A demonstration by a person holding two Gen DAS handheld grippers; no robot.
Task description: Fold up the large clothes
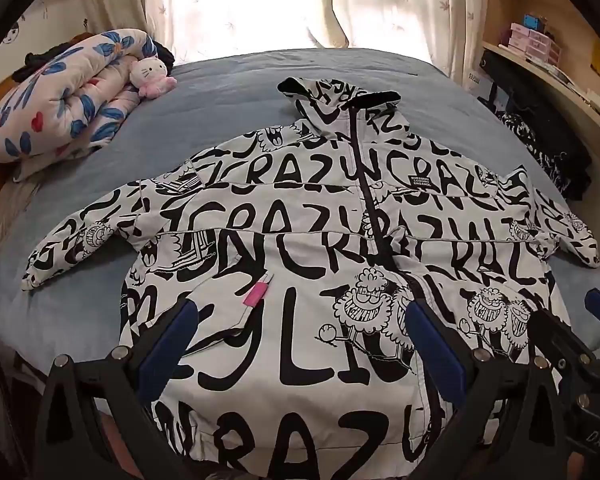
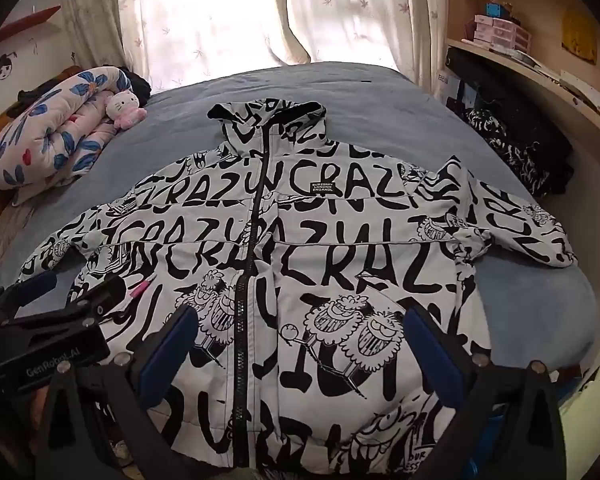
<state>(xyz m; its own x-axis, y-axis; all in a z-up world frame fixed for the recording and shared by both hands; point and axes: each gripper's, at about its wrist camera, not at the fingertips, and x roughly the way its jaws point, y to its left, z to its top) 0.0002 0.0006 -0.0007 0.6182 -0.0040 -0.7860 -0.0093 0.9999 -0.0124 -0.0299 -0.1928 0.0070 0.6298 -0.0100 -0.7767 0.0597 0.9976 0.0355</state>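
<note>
No folds are showing yet: the jacket [image 1: 300, 240] is lying flat and zipped on the blue bed [image 1: 228, 92], front up, hood toward the window, both sleeves spread out to the sides. Starting at the left, the left sleeve [image 1: 80, 236] is stretching out straight toward the rolled flowered quilt [image 1: 68, 96] and the pink plush cat [image 1: 152, 76], still unfolded. Next, the left gripper [image 1: 296, 332] is hovering over the lower left panel with its fingers released wide, grasping nothing. Past the zipper [image 2: 252, 240], the right gripper [image 2: 300, 336] is hanging over the lower right panel, likewise spread and empty. Farthest right, the right sleeve [image 2: 520, 216] is reaching toward the dark clothes pile [image 2: 520, 148]. By my judgement, everything is remaining: sleeves in, then body folded.
</note>
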